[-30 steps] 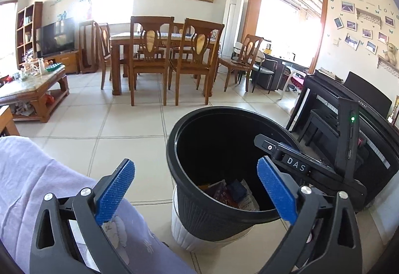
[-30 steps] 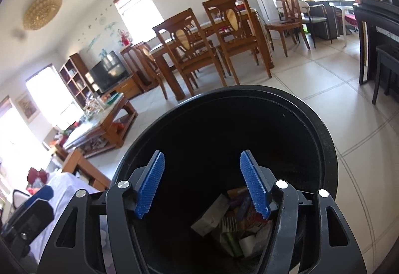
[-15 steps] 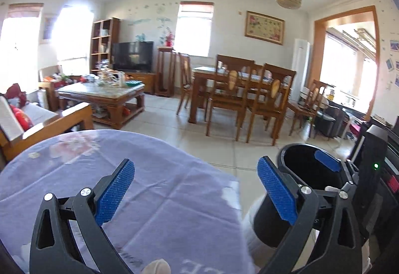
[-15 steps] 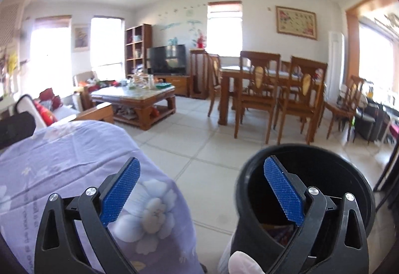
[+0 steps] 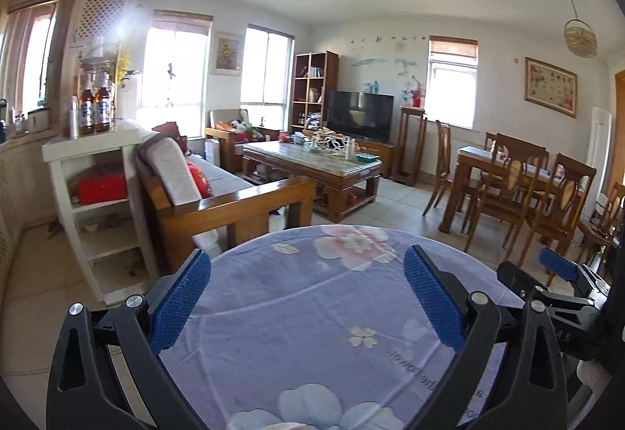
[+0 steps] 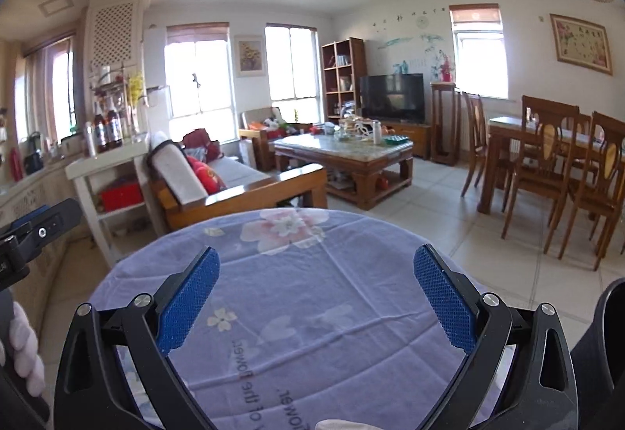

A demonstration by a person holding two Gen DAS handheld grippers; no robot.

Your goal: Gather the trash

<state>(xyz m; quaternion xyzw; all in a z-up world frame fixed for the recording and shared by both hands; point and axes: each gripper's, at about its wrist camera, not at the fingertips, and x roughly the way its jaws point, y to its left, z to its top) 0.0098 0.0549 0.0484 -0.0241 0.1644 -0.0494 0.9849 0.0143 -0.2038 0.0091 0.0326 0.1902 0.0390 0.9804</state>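
Only a dark curved edge of the black trash bin (image 6: 609, 332) shows, beside the flowered tablecloth (image 6: 312, 293).

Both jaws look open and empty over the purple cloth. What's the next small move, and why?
Probably tilt both grippers down to scan the table. The left gripper and right gripper are open and hold nothing, and no trash shows on the flowered tablecloth ahead. The black bin sits at the right edge.

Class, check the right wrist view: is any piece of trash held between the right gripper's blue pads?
No: the right gripper stands open, with only the flowered tablecloth showing between its pads.
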